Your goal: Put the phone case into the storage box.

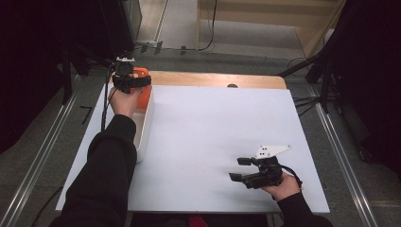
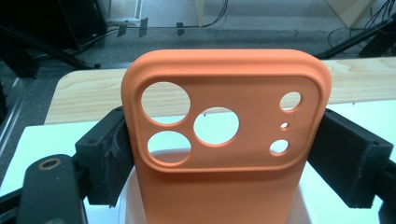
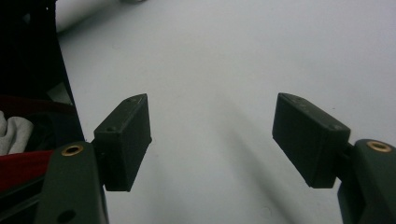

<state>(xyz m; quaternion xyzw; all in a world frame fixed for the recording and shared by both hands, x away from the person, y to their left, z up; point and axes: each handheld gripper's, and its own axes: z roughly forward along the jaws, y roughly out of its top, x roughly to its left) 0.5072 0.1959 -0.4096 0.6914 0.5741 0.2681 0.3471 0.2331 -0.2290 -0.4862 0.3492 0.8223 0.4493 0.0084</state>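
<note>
The orange phone case [image 2: 224, 140] stands upright between the two jaws of the left tongs [image 2: 224, 154], pinched across its width, with each black foam-faced pad pressed flat to one of its long edges. It looks like soft matte silicone, a rounded rectangle with a raised lip running around the camera end. Three large round cut-outs sit in a cluster toward one side of that end, and three smaller holes line up toward the other. In the high view the phone case [image 1: 142, 75] pokes out beyond the left tongs [image 1: 135, 81], which a hand holds at the far left of the surface.

Directly beneath the left tongs is a white bin [image 1: 144, 125], a smooth, long plastic tub with rounded corners, lying along the left edge. Its pale rim also shows under the case in the left gripper view.

The surface [image 1: 213, 142] is a flat white matte sheet over a wooden tabletop whose light grain shows as a strip along the far edge.

The right tongs [image 1: 239, 169] rest well apart from the case, at the near right, their blocky black jaws spread wide with bare surface between them.
</note>
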